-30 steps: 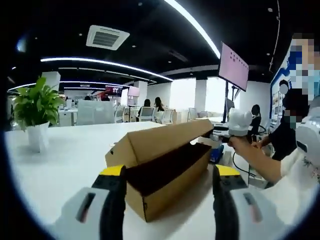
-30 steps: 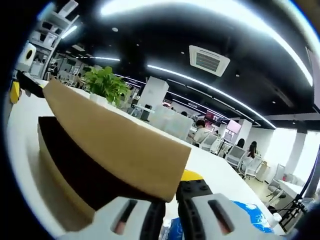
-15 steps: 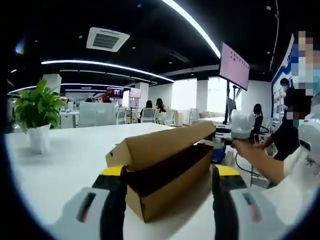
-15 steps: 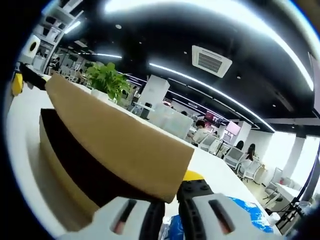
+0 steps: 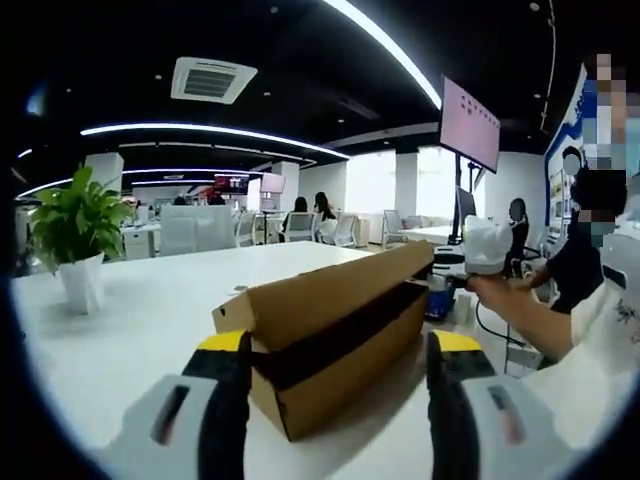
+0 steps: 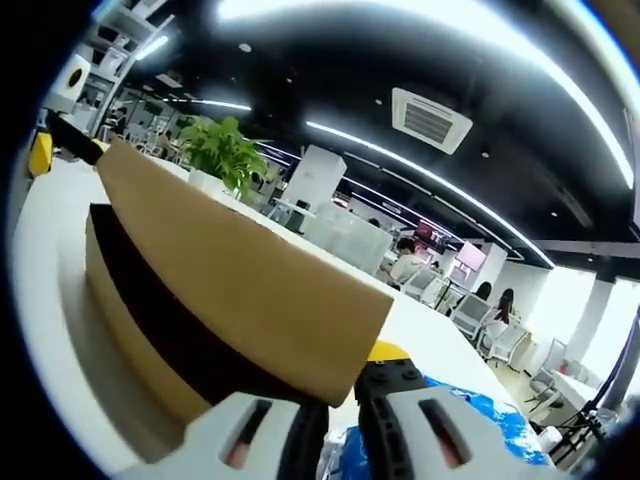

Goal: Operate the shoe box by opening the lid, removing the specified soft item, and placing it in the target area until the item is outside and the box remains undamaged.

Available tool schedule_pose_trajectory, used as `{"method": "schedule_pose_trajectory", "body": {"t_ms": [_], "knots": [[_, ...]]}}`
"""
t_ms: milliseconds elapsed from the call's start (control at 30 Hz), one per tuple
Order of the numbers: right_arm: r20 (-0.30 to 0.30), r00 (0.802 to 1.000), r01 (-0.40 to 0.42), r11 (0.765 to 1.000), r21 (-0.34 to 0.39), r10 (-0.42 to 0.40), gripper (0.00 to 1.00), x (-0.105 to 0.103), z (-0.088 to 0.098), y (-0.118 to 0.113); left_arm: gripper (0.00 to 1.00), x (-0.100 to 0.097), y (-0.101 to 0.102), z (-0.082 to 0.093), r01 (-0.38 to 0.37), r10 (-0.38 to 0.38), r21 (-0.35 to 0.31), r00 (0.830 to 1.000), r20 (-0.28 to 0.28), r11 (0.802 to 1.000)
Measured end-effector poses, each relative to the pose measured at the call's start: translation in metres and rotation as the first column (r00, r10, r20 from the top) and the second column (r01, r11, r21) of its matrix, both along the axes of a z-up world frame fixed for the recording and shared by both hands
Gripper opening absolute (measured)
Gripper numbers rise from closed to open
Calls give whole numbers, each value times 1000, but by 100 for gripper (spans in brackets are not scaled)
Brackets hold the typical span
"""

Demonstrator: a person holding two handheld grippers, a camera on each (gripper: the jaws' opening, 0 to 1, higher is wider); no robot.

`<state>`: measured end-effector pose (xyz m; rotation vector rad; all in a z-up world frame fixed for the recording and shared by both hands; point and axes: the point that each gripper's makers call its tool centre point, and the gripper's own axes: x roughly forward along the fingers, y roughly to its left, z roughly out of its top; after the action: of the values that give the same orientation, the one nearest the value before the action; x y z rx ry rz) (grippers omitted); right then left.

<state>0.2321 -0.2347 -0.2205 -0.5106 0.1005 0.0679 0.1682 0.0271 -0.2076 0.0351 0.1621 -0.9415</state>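
A brown cardboard shoe box [image 5: 340,345] lies lengthwise on the white table [image 5: 130,330], its near end between my left gripper's open jaws. The left gripper [image 5: 337,350] holds nothing. The lid [image 5: 330,290] is hinged on the left side and stands slightly raised, leaving a dark slit along the right side. At the far end, my right gripper [image 5: 487,245] grips the lid's corner. In the right gripper view the lid [image 6: 230,290] slopes across the frame, and the right gripper [image 6: 338,400] is shut on its edge. The box inside is dark, so its contents are hidden.
A potted plant [image 5: 75,225] stands on the table at the left, also seen past the lid as a plant [image 6: 225,155]. A blue packet [image 6: 470,440] lies beyond the box's far end. A person's arm [image 5: 520,315] reaches in from the right. A monitor [image 5: 468,125] stands behind.
The dark gap under the lid has narrowed: the lid has come down a little with the right gripper still on it. The left gripper has stayed put.
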Motion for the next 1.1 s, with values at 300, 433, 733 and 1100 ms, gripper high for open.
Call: {"method": "schedule_pose_trajectory", "body": {"t_ms": [300,433,733,1100], "knots": [[-24,999,-33,998,-52,32,6,-1,-7,3,75,4,0,-4,-21,21,2,1000,3,1000],[-43,998,-56,998,-41,55,8,-1,-9,4,75,6,0,-11,-39,36,75,998,42,996],[-136,979,-150,989,9,150,22,-8,-16,15,77,8,-1,-13,-50,47,77,998,42,996],[-191,944,-253,962,106,270,37,-14,-18,26,77,9,0,-12,-42,41,54,999,30,998]]}}
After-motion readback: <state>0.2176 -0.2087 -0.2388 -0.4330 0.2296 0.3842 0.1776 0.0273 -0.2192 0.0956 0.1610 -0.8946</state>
